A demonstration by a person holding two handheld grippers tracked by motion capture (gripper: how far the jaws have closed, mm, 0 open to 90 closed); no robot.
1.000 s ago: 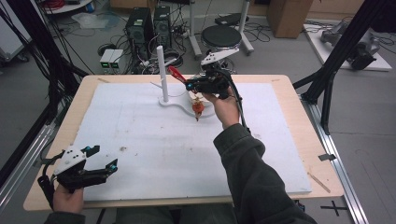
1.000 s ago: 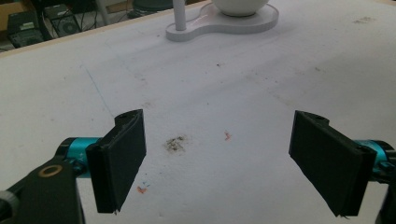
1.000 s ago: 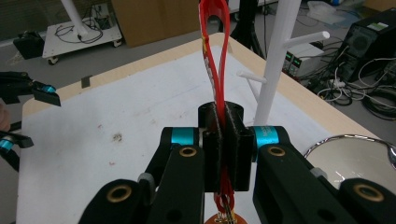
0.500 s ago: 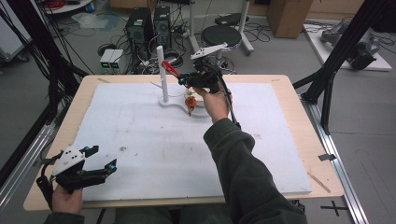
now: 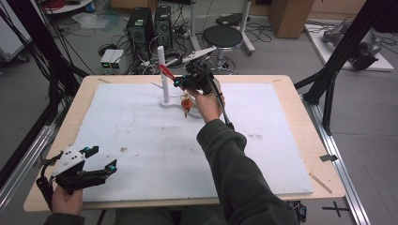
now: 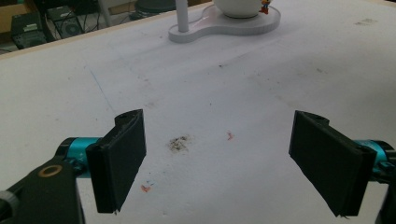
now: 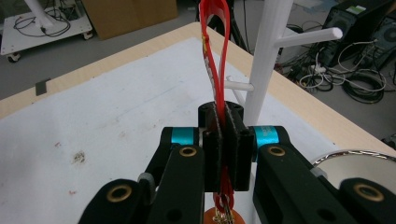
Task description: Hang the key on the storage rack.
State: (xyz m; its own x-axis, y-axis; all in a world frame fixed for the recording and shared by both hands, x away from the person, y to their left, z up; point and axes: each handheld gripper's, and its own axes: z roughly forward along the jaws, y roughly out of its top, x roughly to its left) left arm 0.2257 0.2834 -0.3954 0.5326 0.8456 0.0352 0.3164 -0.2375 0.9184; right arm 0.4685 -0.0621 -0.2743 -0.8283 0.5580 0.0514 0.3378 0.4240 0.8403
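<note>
Red strap (image 7: 215, 56) pinched in right gripper (image 7: 226, 140) fingers beside white stand (image 5: 162, 75), left gripper (image 6: 233, 163) fingers wide.

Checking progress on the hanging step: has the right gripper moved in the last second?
Yes. The right gripper, shut on the red strap, has moved left and away from the person, closer to the white stand.

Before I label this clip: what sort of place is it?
Probably a lab or workshop: computer towers and tangled cables on the floor, a black frame around the table.
</note>
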